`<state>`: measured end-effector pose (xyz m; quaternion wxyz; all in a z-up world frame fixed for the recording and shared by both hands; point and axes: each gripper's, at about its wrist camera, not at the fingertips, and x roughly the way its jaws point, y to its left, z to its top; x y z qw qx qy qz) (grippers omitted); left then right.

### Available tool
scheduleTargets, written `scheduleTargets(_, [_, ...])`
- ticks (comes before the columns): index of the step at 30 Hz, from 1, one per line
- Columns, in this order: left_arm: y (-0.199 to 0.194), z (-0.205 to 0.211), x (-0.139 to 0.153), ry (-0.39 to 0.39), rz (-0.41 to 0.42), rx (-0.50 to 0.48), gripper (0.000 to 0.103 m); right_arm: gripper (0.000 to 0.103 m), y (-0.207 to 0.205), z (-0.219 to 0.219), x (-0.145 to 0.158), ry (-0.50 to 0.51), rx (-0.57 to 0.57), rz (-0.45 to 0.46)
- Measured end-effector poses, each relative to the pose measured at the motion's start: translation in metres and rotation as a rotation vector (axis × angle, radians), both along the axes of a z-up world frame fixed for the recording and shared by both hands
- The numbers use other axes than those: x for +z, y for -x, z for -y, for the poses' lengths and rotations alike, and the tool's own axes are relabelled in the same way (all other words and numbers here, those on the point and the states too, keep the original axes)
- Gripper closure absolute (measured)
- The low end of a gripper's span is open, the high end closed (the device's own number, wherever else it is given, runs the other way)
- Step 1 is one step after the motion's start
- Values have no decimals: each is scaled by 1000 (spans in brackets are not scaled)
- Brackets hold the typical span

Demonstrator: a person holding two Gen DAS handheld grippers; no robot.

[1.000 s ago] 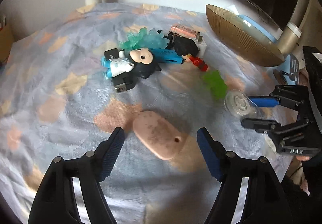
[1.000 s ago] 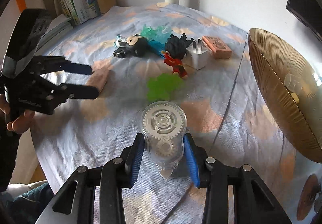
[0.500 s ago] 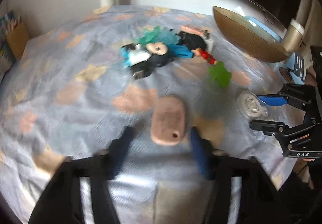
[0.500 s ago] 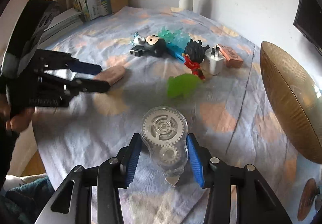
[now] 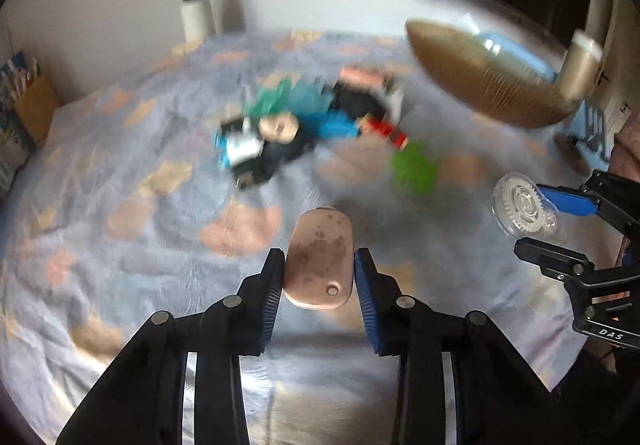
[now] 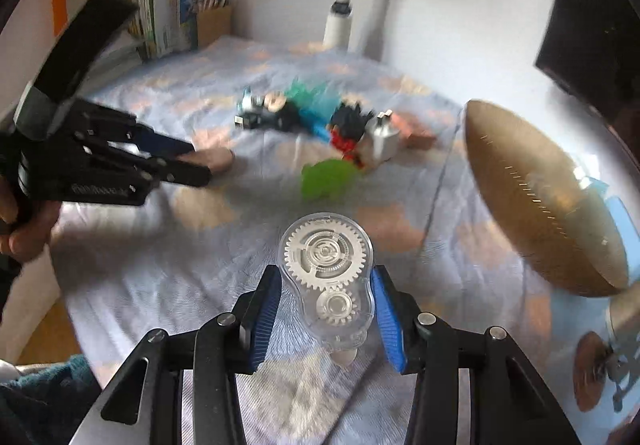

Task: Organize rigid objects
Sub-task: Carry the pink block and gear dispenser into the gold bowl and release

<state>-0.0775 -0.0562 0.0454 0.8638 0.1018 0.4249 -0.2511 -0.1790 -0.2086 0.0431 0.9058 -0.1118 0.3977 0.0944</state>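
My left gripper (image 5: 319, 269) is shut on a flat pink speckled tag (image 5: 320, 257) with a small hole, held above the blue patterned cloth (image 5: 120, 245). My right gripper (image 6: 325, 285) is shut on a clear correction-tape dispenser (image 6: 327, 277) with white gears, also lifted; it shows at the right of the left wrist view (image 5: 522, 210). The left gripper with the pink tag (image 6: 216, 159) appears at the left of the right wrist view. A pile of toys (image 5: 304, 125) lies mid-table, with a green jelly piece (image 6: 326, 177) nearer.
A gold ribbed bowl (image 6: 540, 193) stands at the right, tilted on its side in view. A white charger plug (image 6: 382, 139) and a pink box (image 6: 416, 131) sit by the pile. A white lamp pole (image 5: 194, 1) and books (image 6: 176, 17) stand at the back.
My left gripper closed on the pink tag and lifted it. My right gripper raised the tape dispenser off the cloth. Both views are blurred by motion.
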Motion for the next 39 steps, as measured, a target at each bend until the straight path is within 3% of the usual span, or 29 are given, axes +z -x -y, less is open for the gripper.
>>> scheduleTargets(4, [6, 13, 47, 84, 96, -9, 70, 58, 6, 21, 30, -13, -62, 63])
scheduleTargets(8, [3, 53, 110, 178, 223, -55, 70, 58, 11, 62, 92, 0, -157, 190])
scheduleTargets(12, [-9, 102, 141, 259, 252, -99, 70, 58, 10, 109, 138, -33, -278, 249])
scheduleTargets(14, [-19, 134, 136, 260, 228, -121, 70, 58, 5, 135, 148, -59, -349, 243])
scheduleTargets(16, [-33, 163, 115, 263, 143, -147, 70, 58, -4, 151, 144, -66, -399, 208])
scheduleTargets(22, [-46, 205, 65, 213, 23, -185, 70, 58, -34, 191, 99, -129, -456, 5])
scheduleTargets(25, [-46, 213, 54, 196, 3, -196, 70, 58, -39, 199, 90, -153, -463, -24])
scheduleTargets(26, [-47, 215, 53, 195, 1, -205, 69, 58, -42, 200, 89, -155, -465, -31])
scheduleTargets(28, [-48, 213, 56, 188, 10, -202, 51, 55, -47, 201, 87, -160, -462, -44])
scheduleTargets(29, [-47, 210, 59, 187, 23, -192, 44, 46, -49, 201, 87, -162, -466, -49])
scheduleTargets(30, [-45, 203, 64, 192, 49, -180, 40, 43, -48, 201, 89, -155, -476, -39])
scheduleTargets(34, [-39, 164, 89, 248, 110, -132, 38, 43, -38, 202, 107, -123, -503, 32])
scheduleTargets(36, [-34, 133, 103, 293, 139, -90, 32, 43, -31, 201, 119, -148, -494, 59])
scheduleTargets(39, [-24, 82, 119, 328, 186, 18, 29, 43, -25, 185, 131, -179, -451, 89])
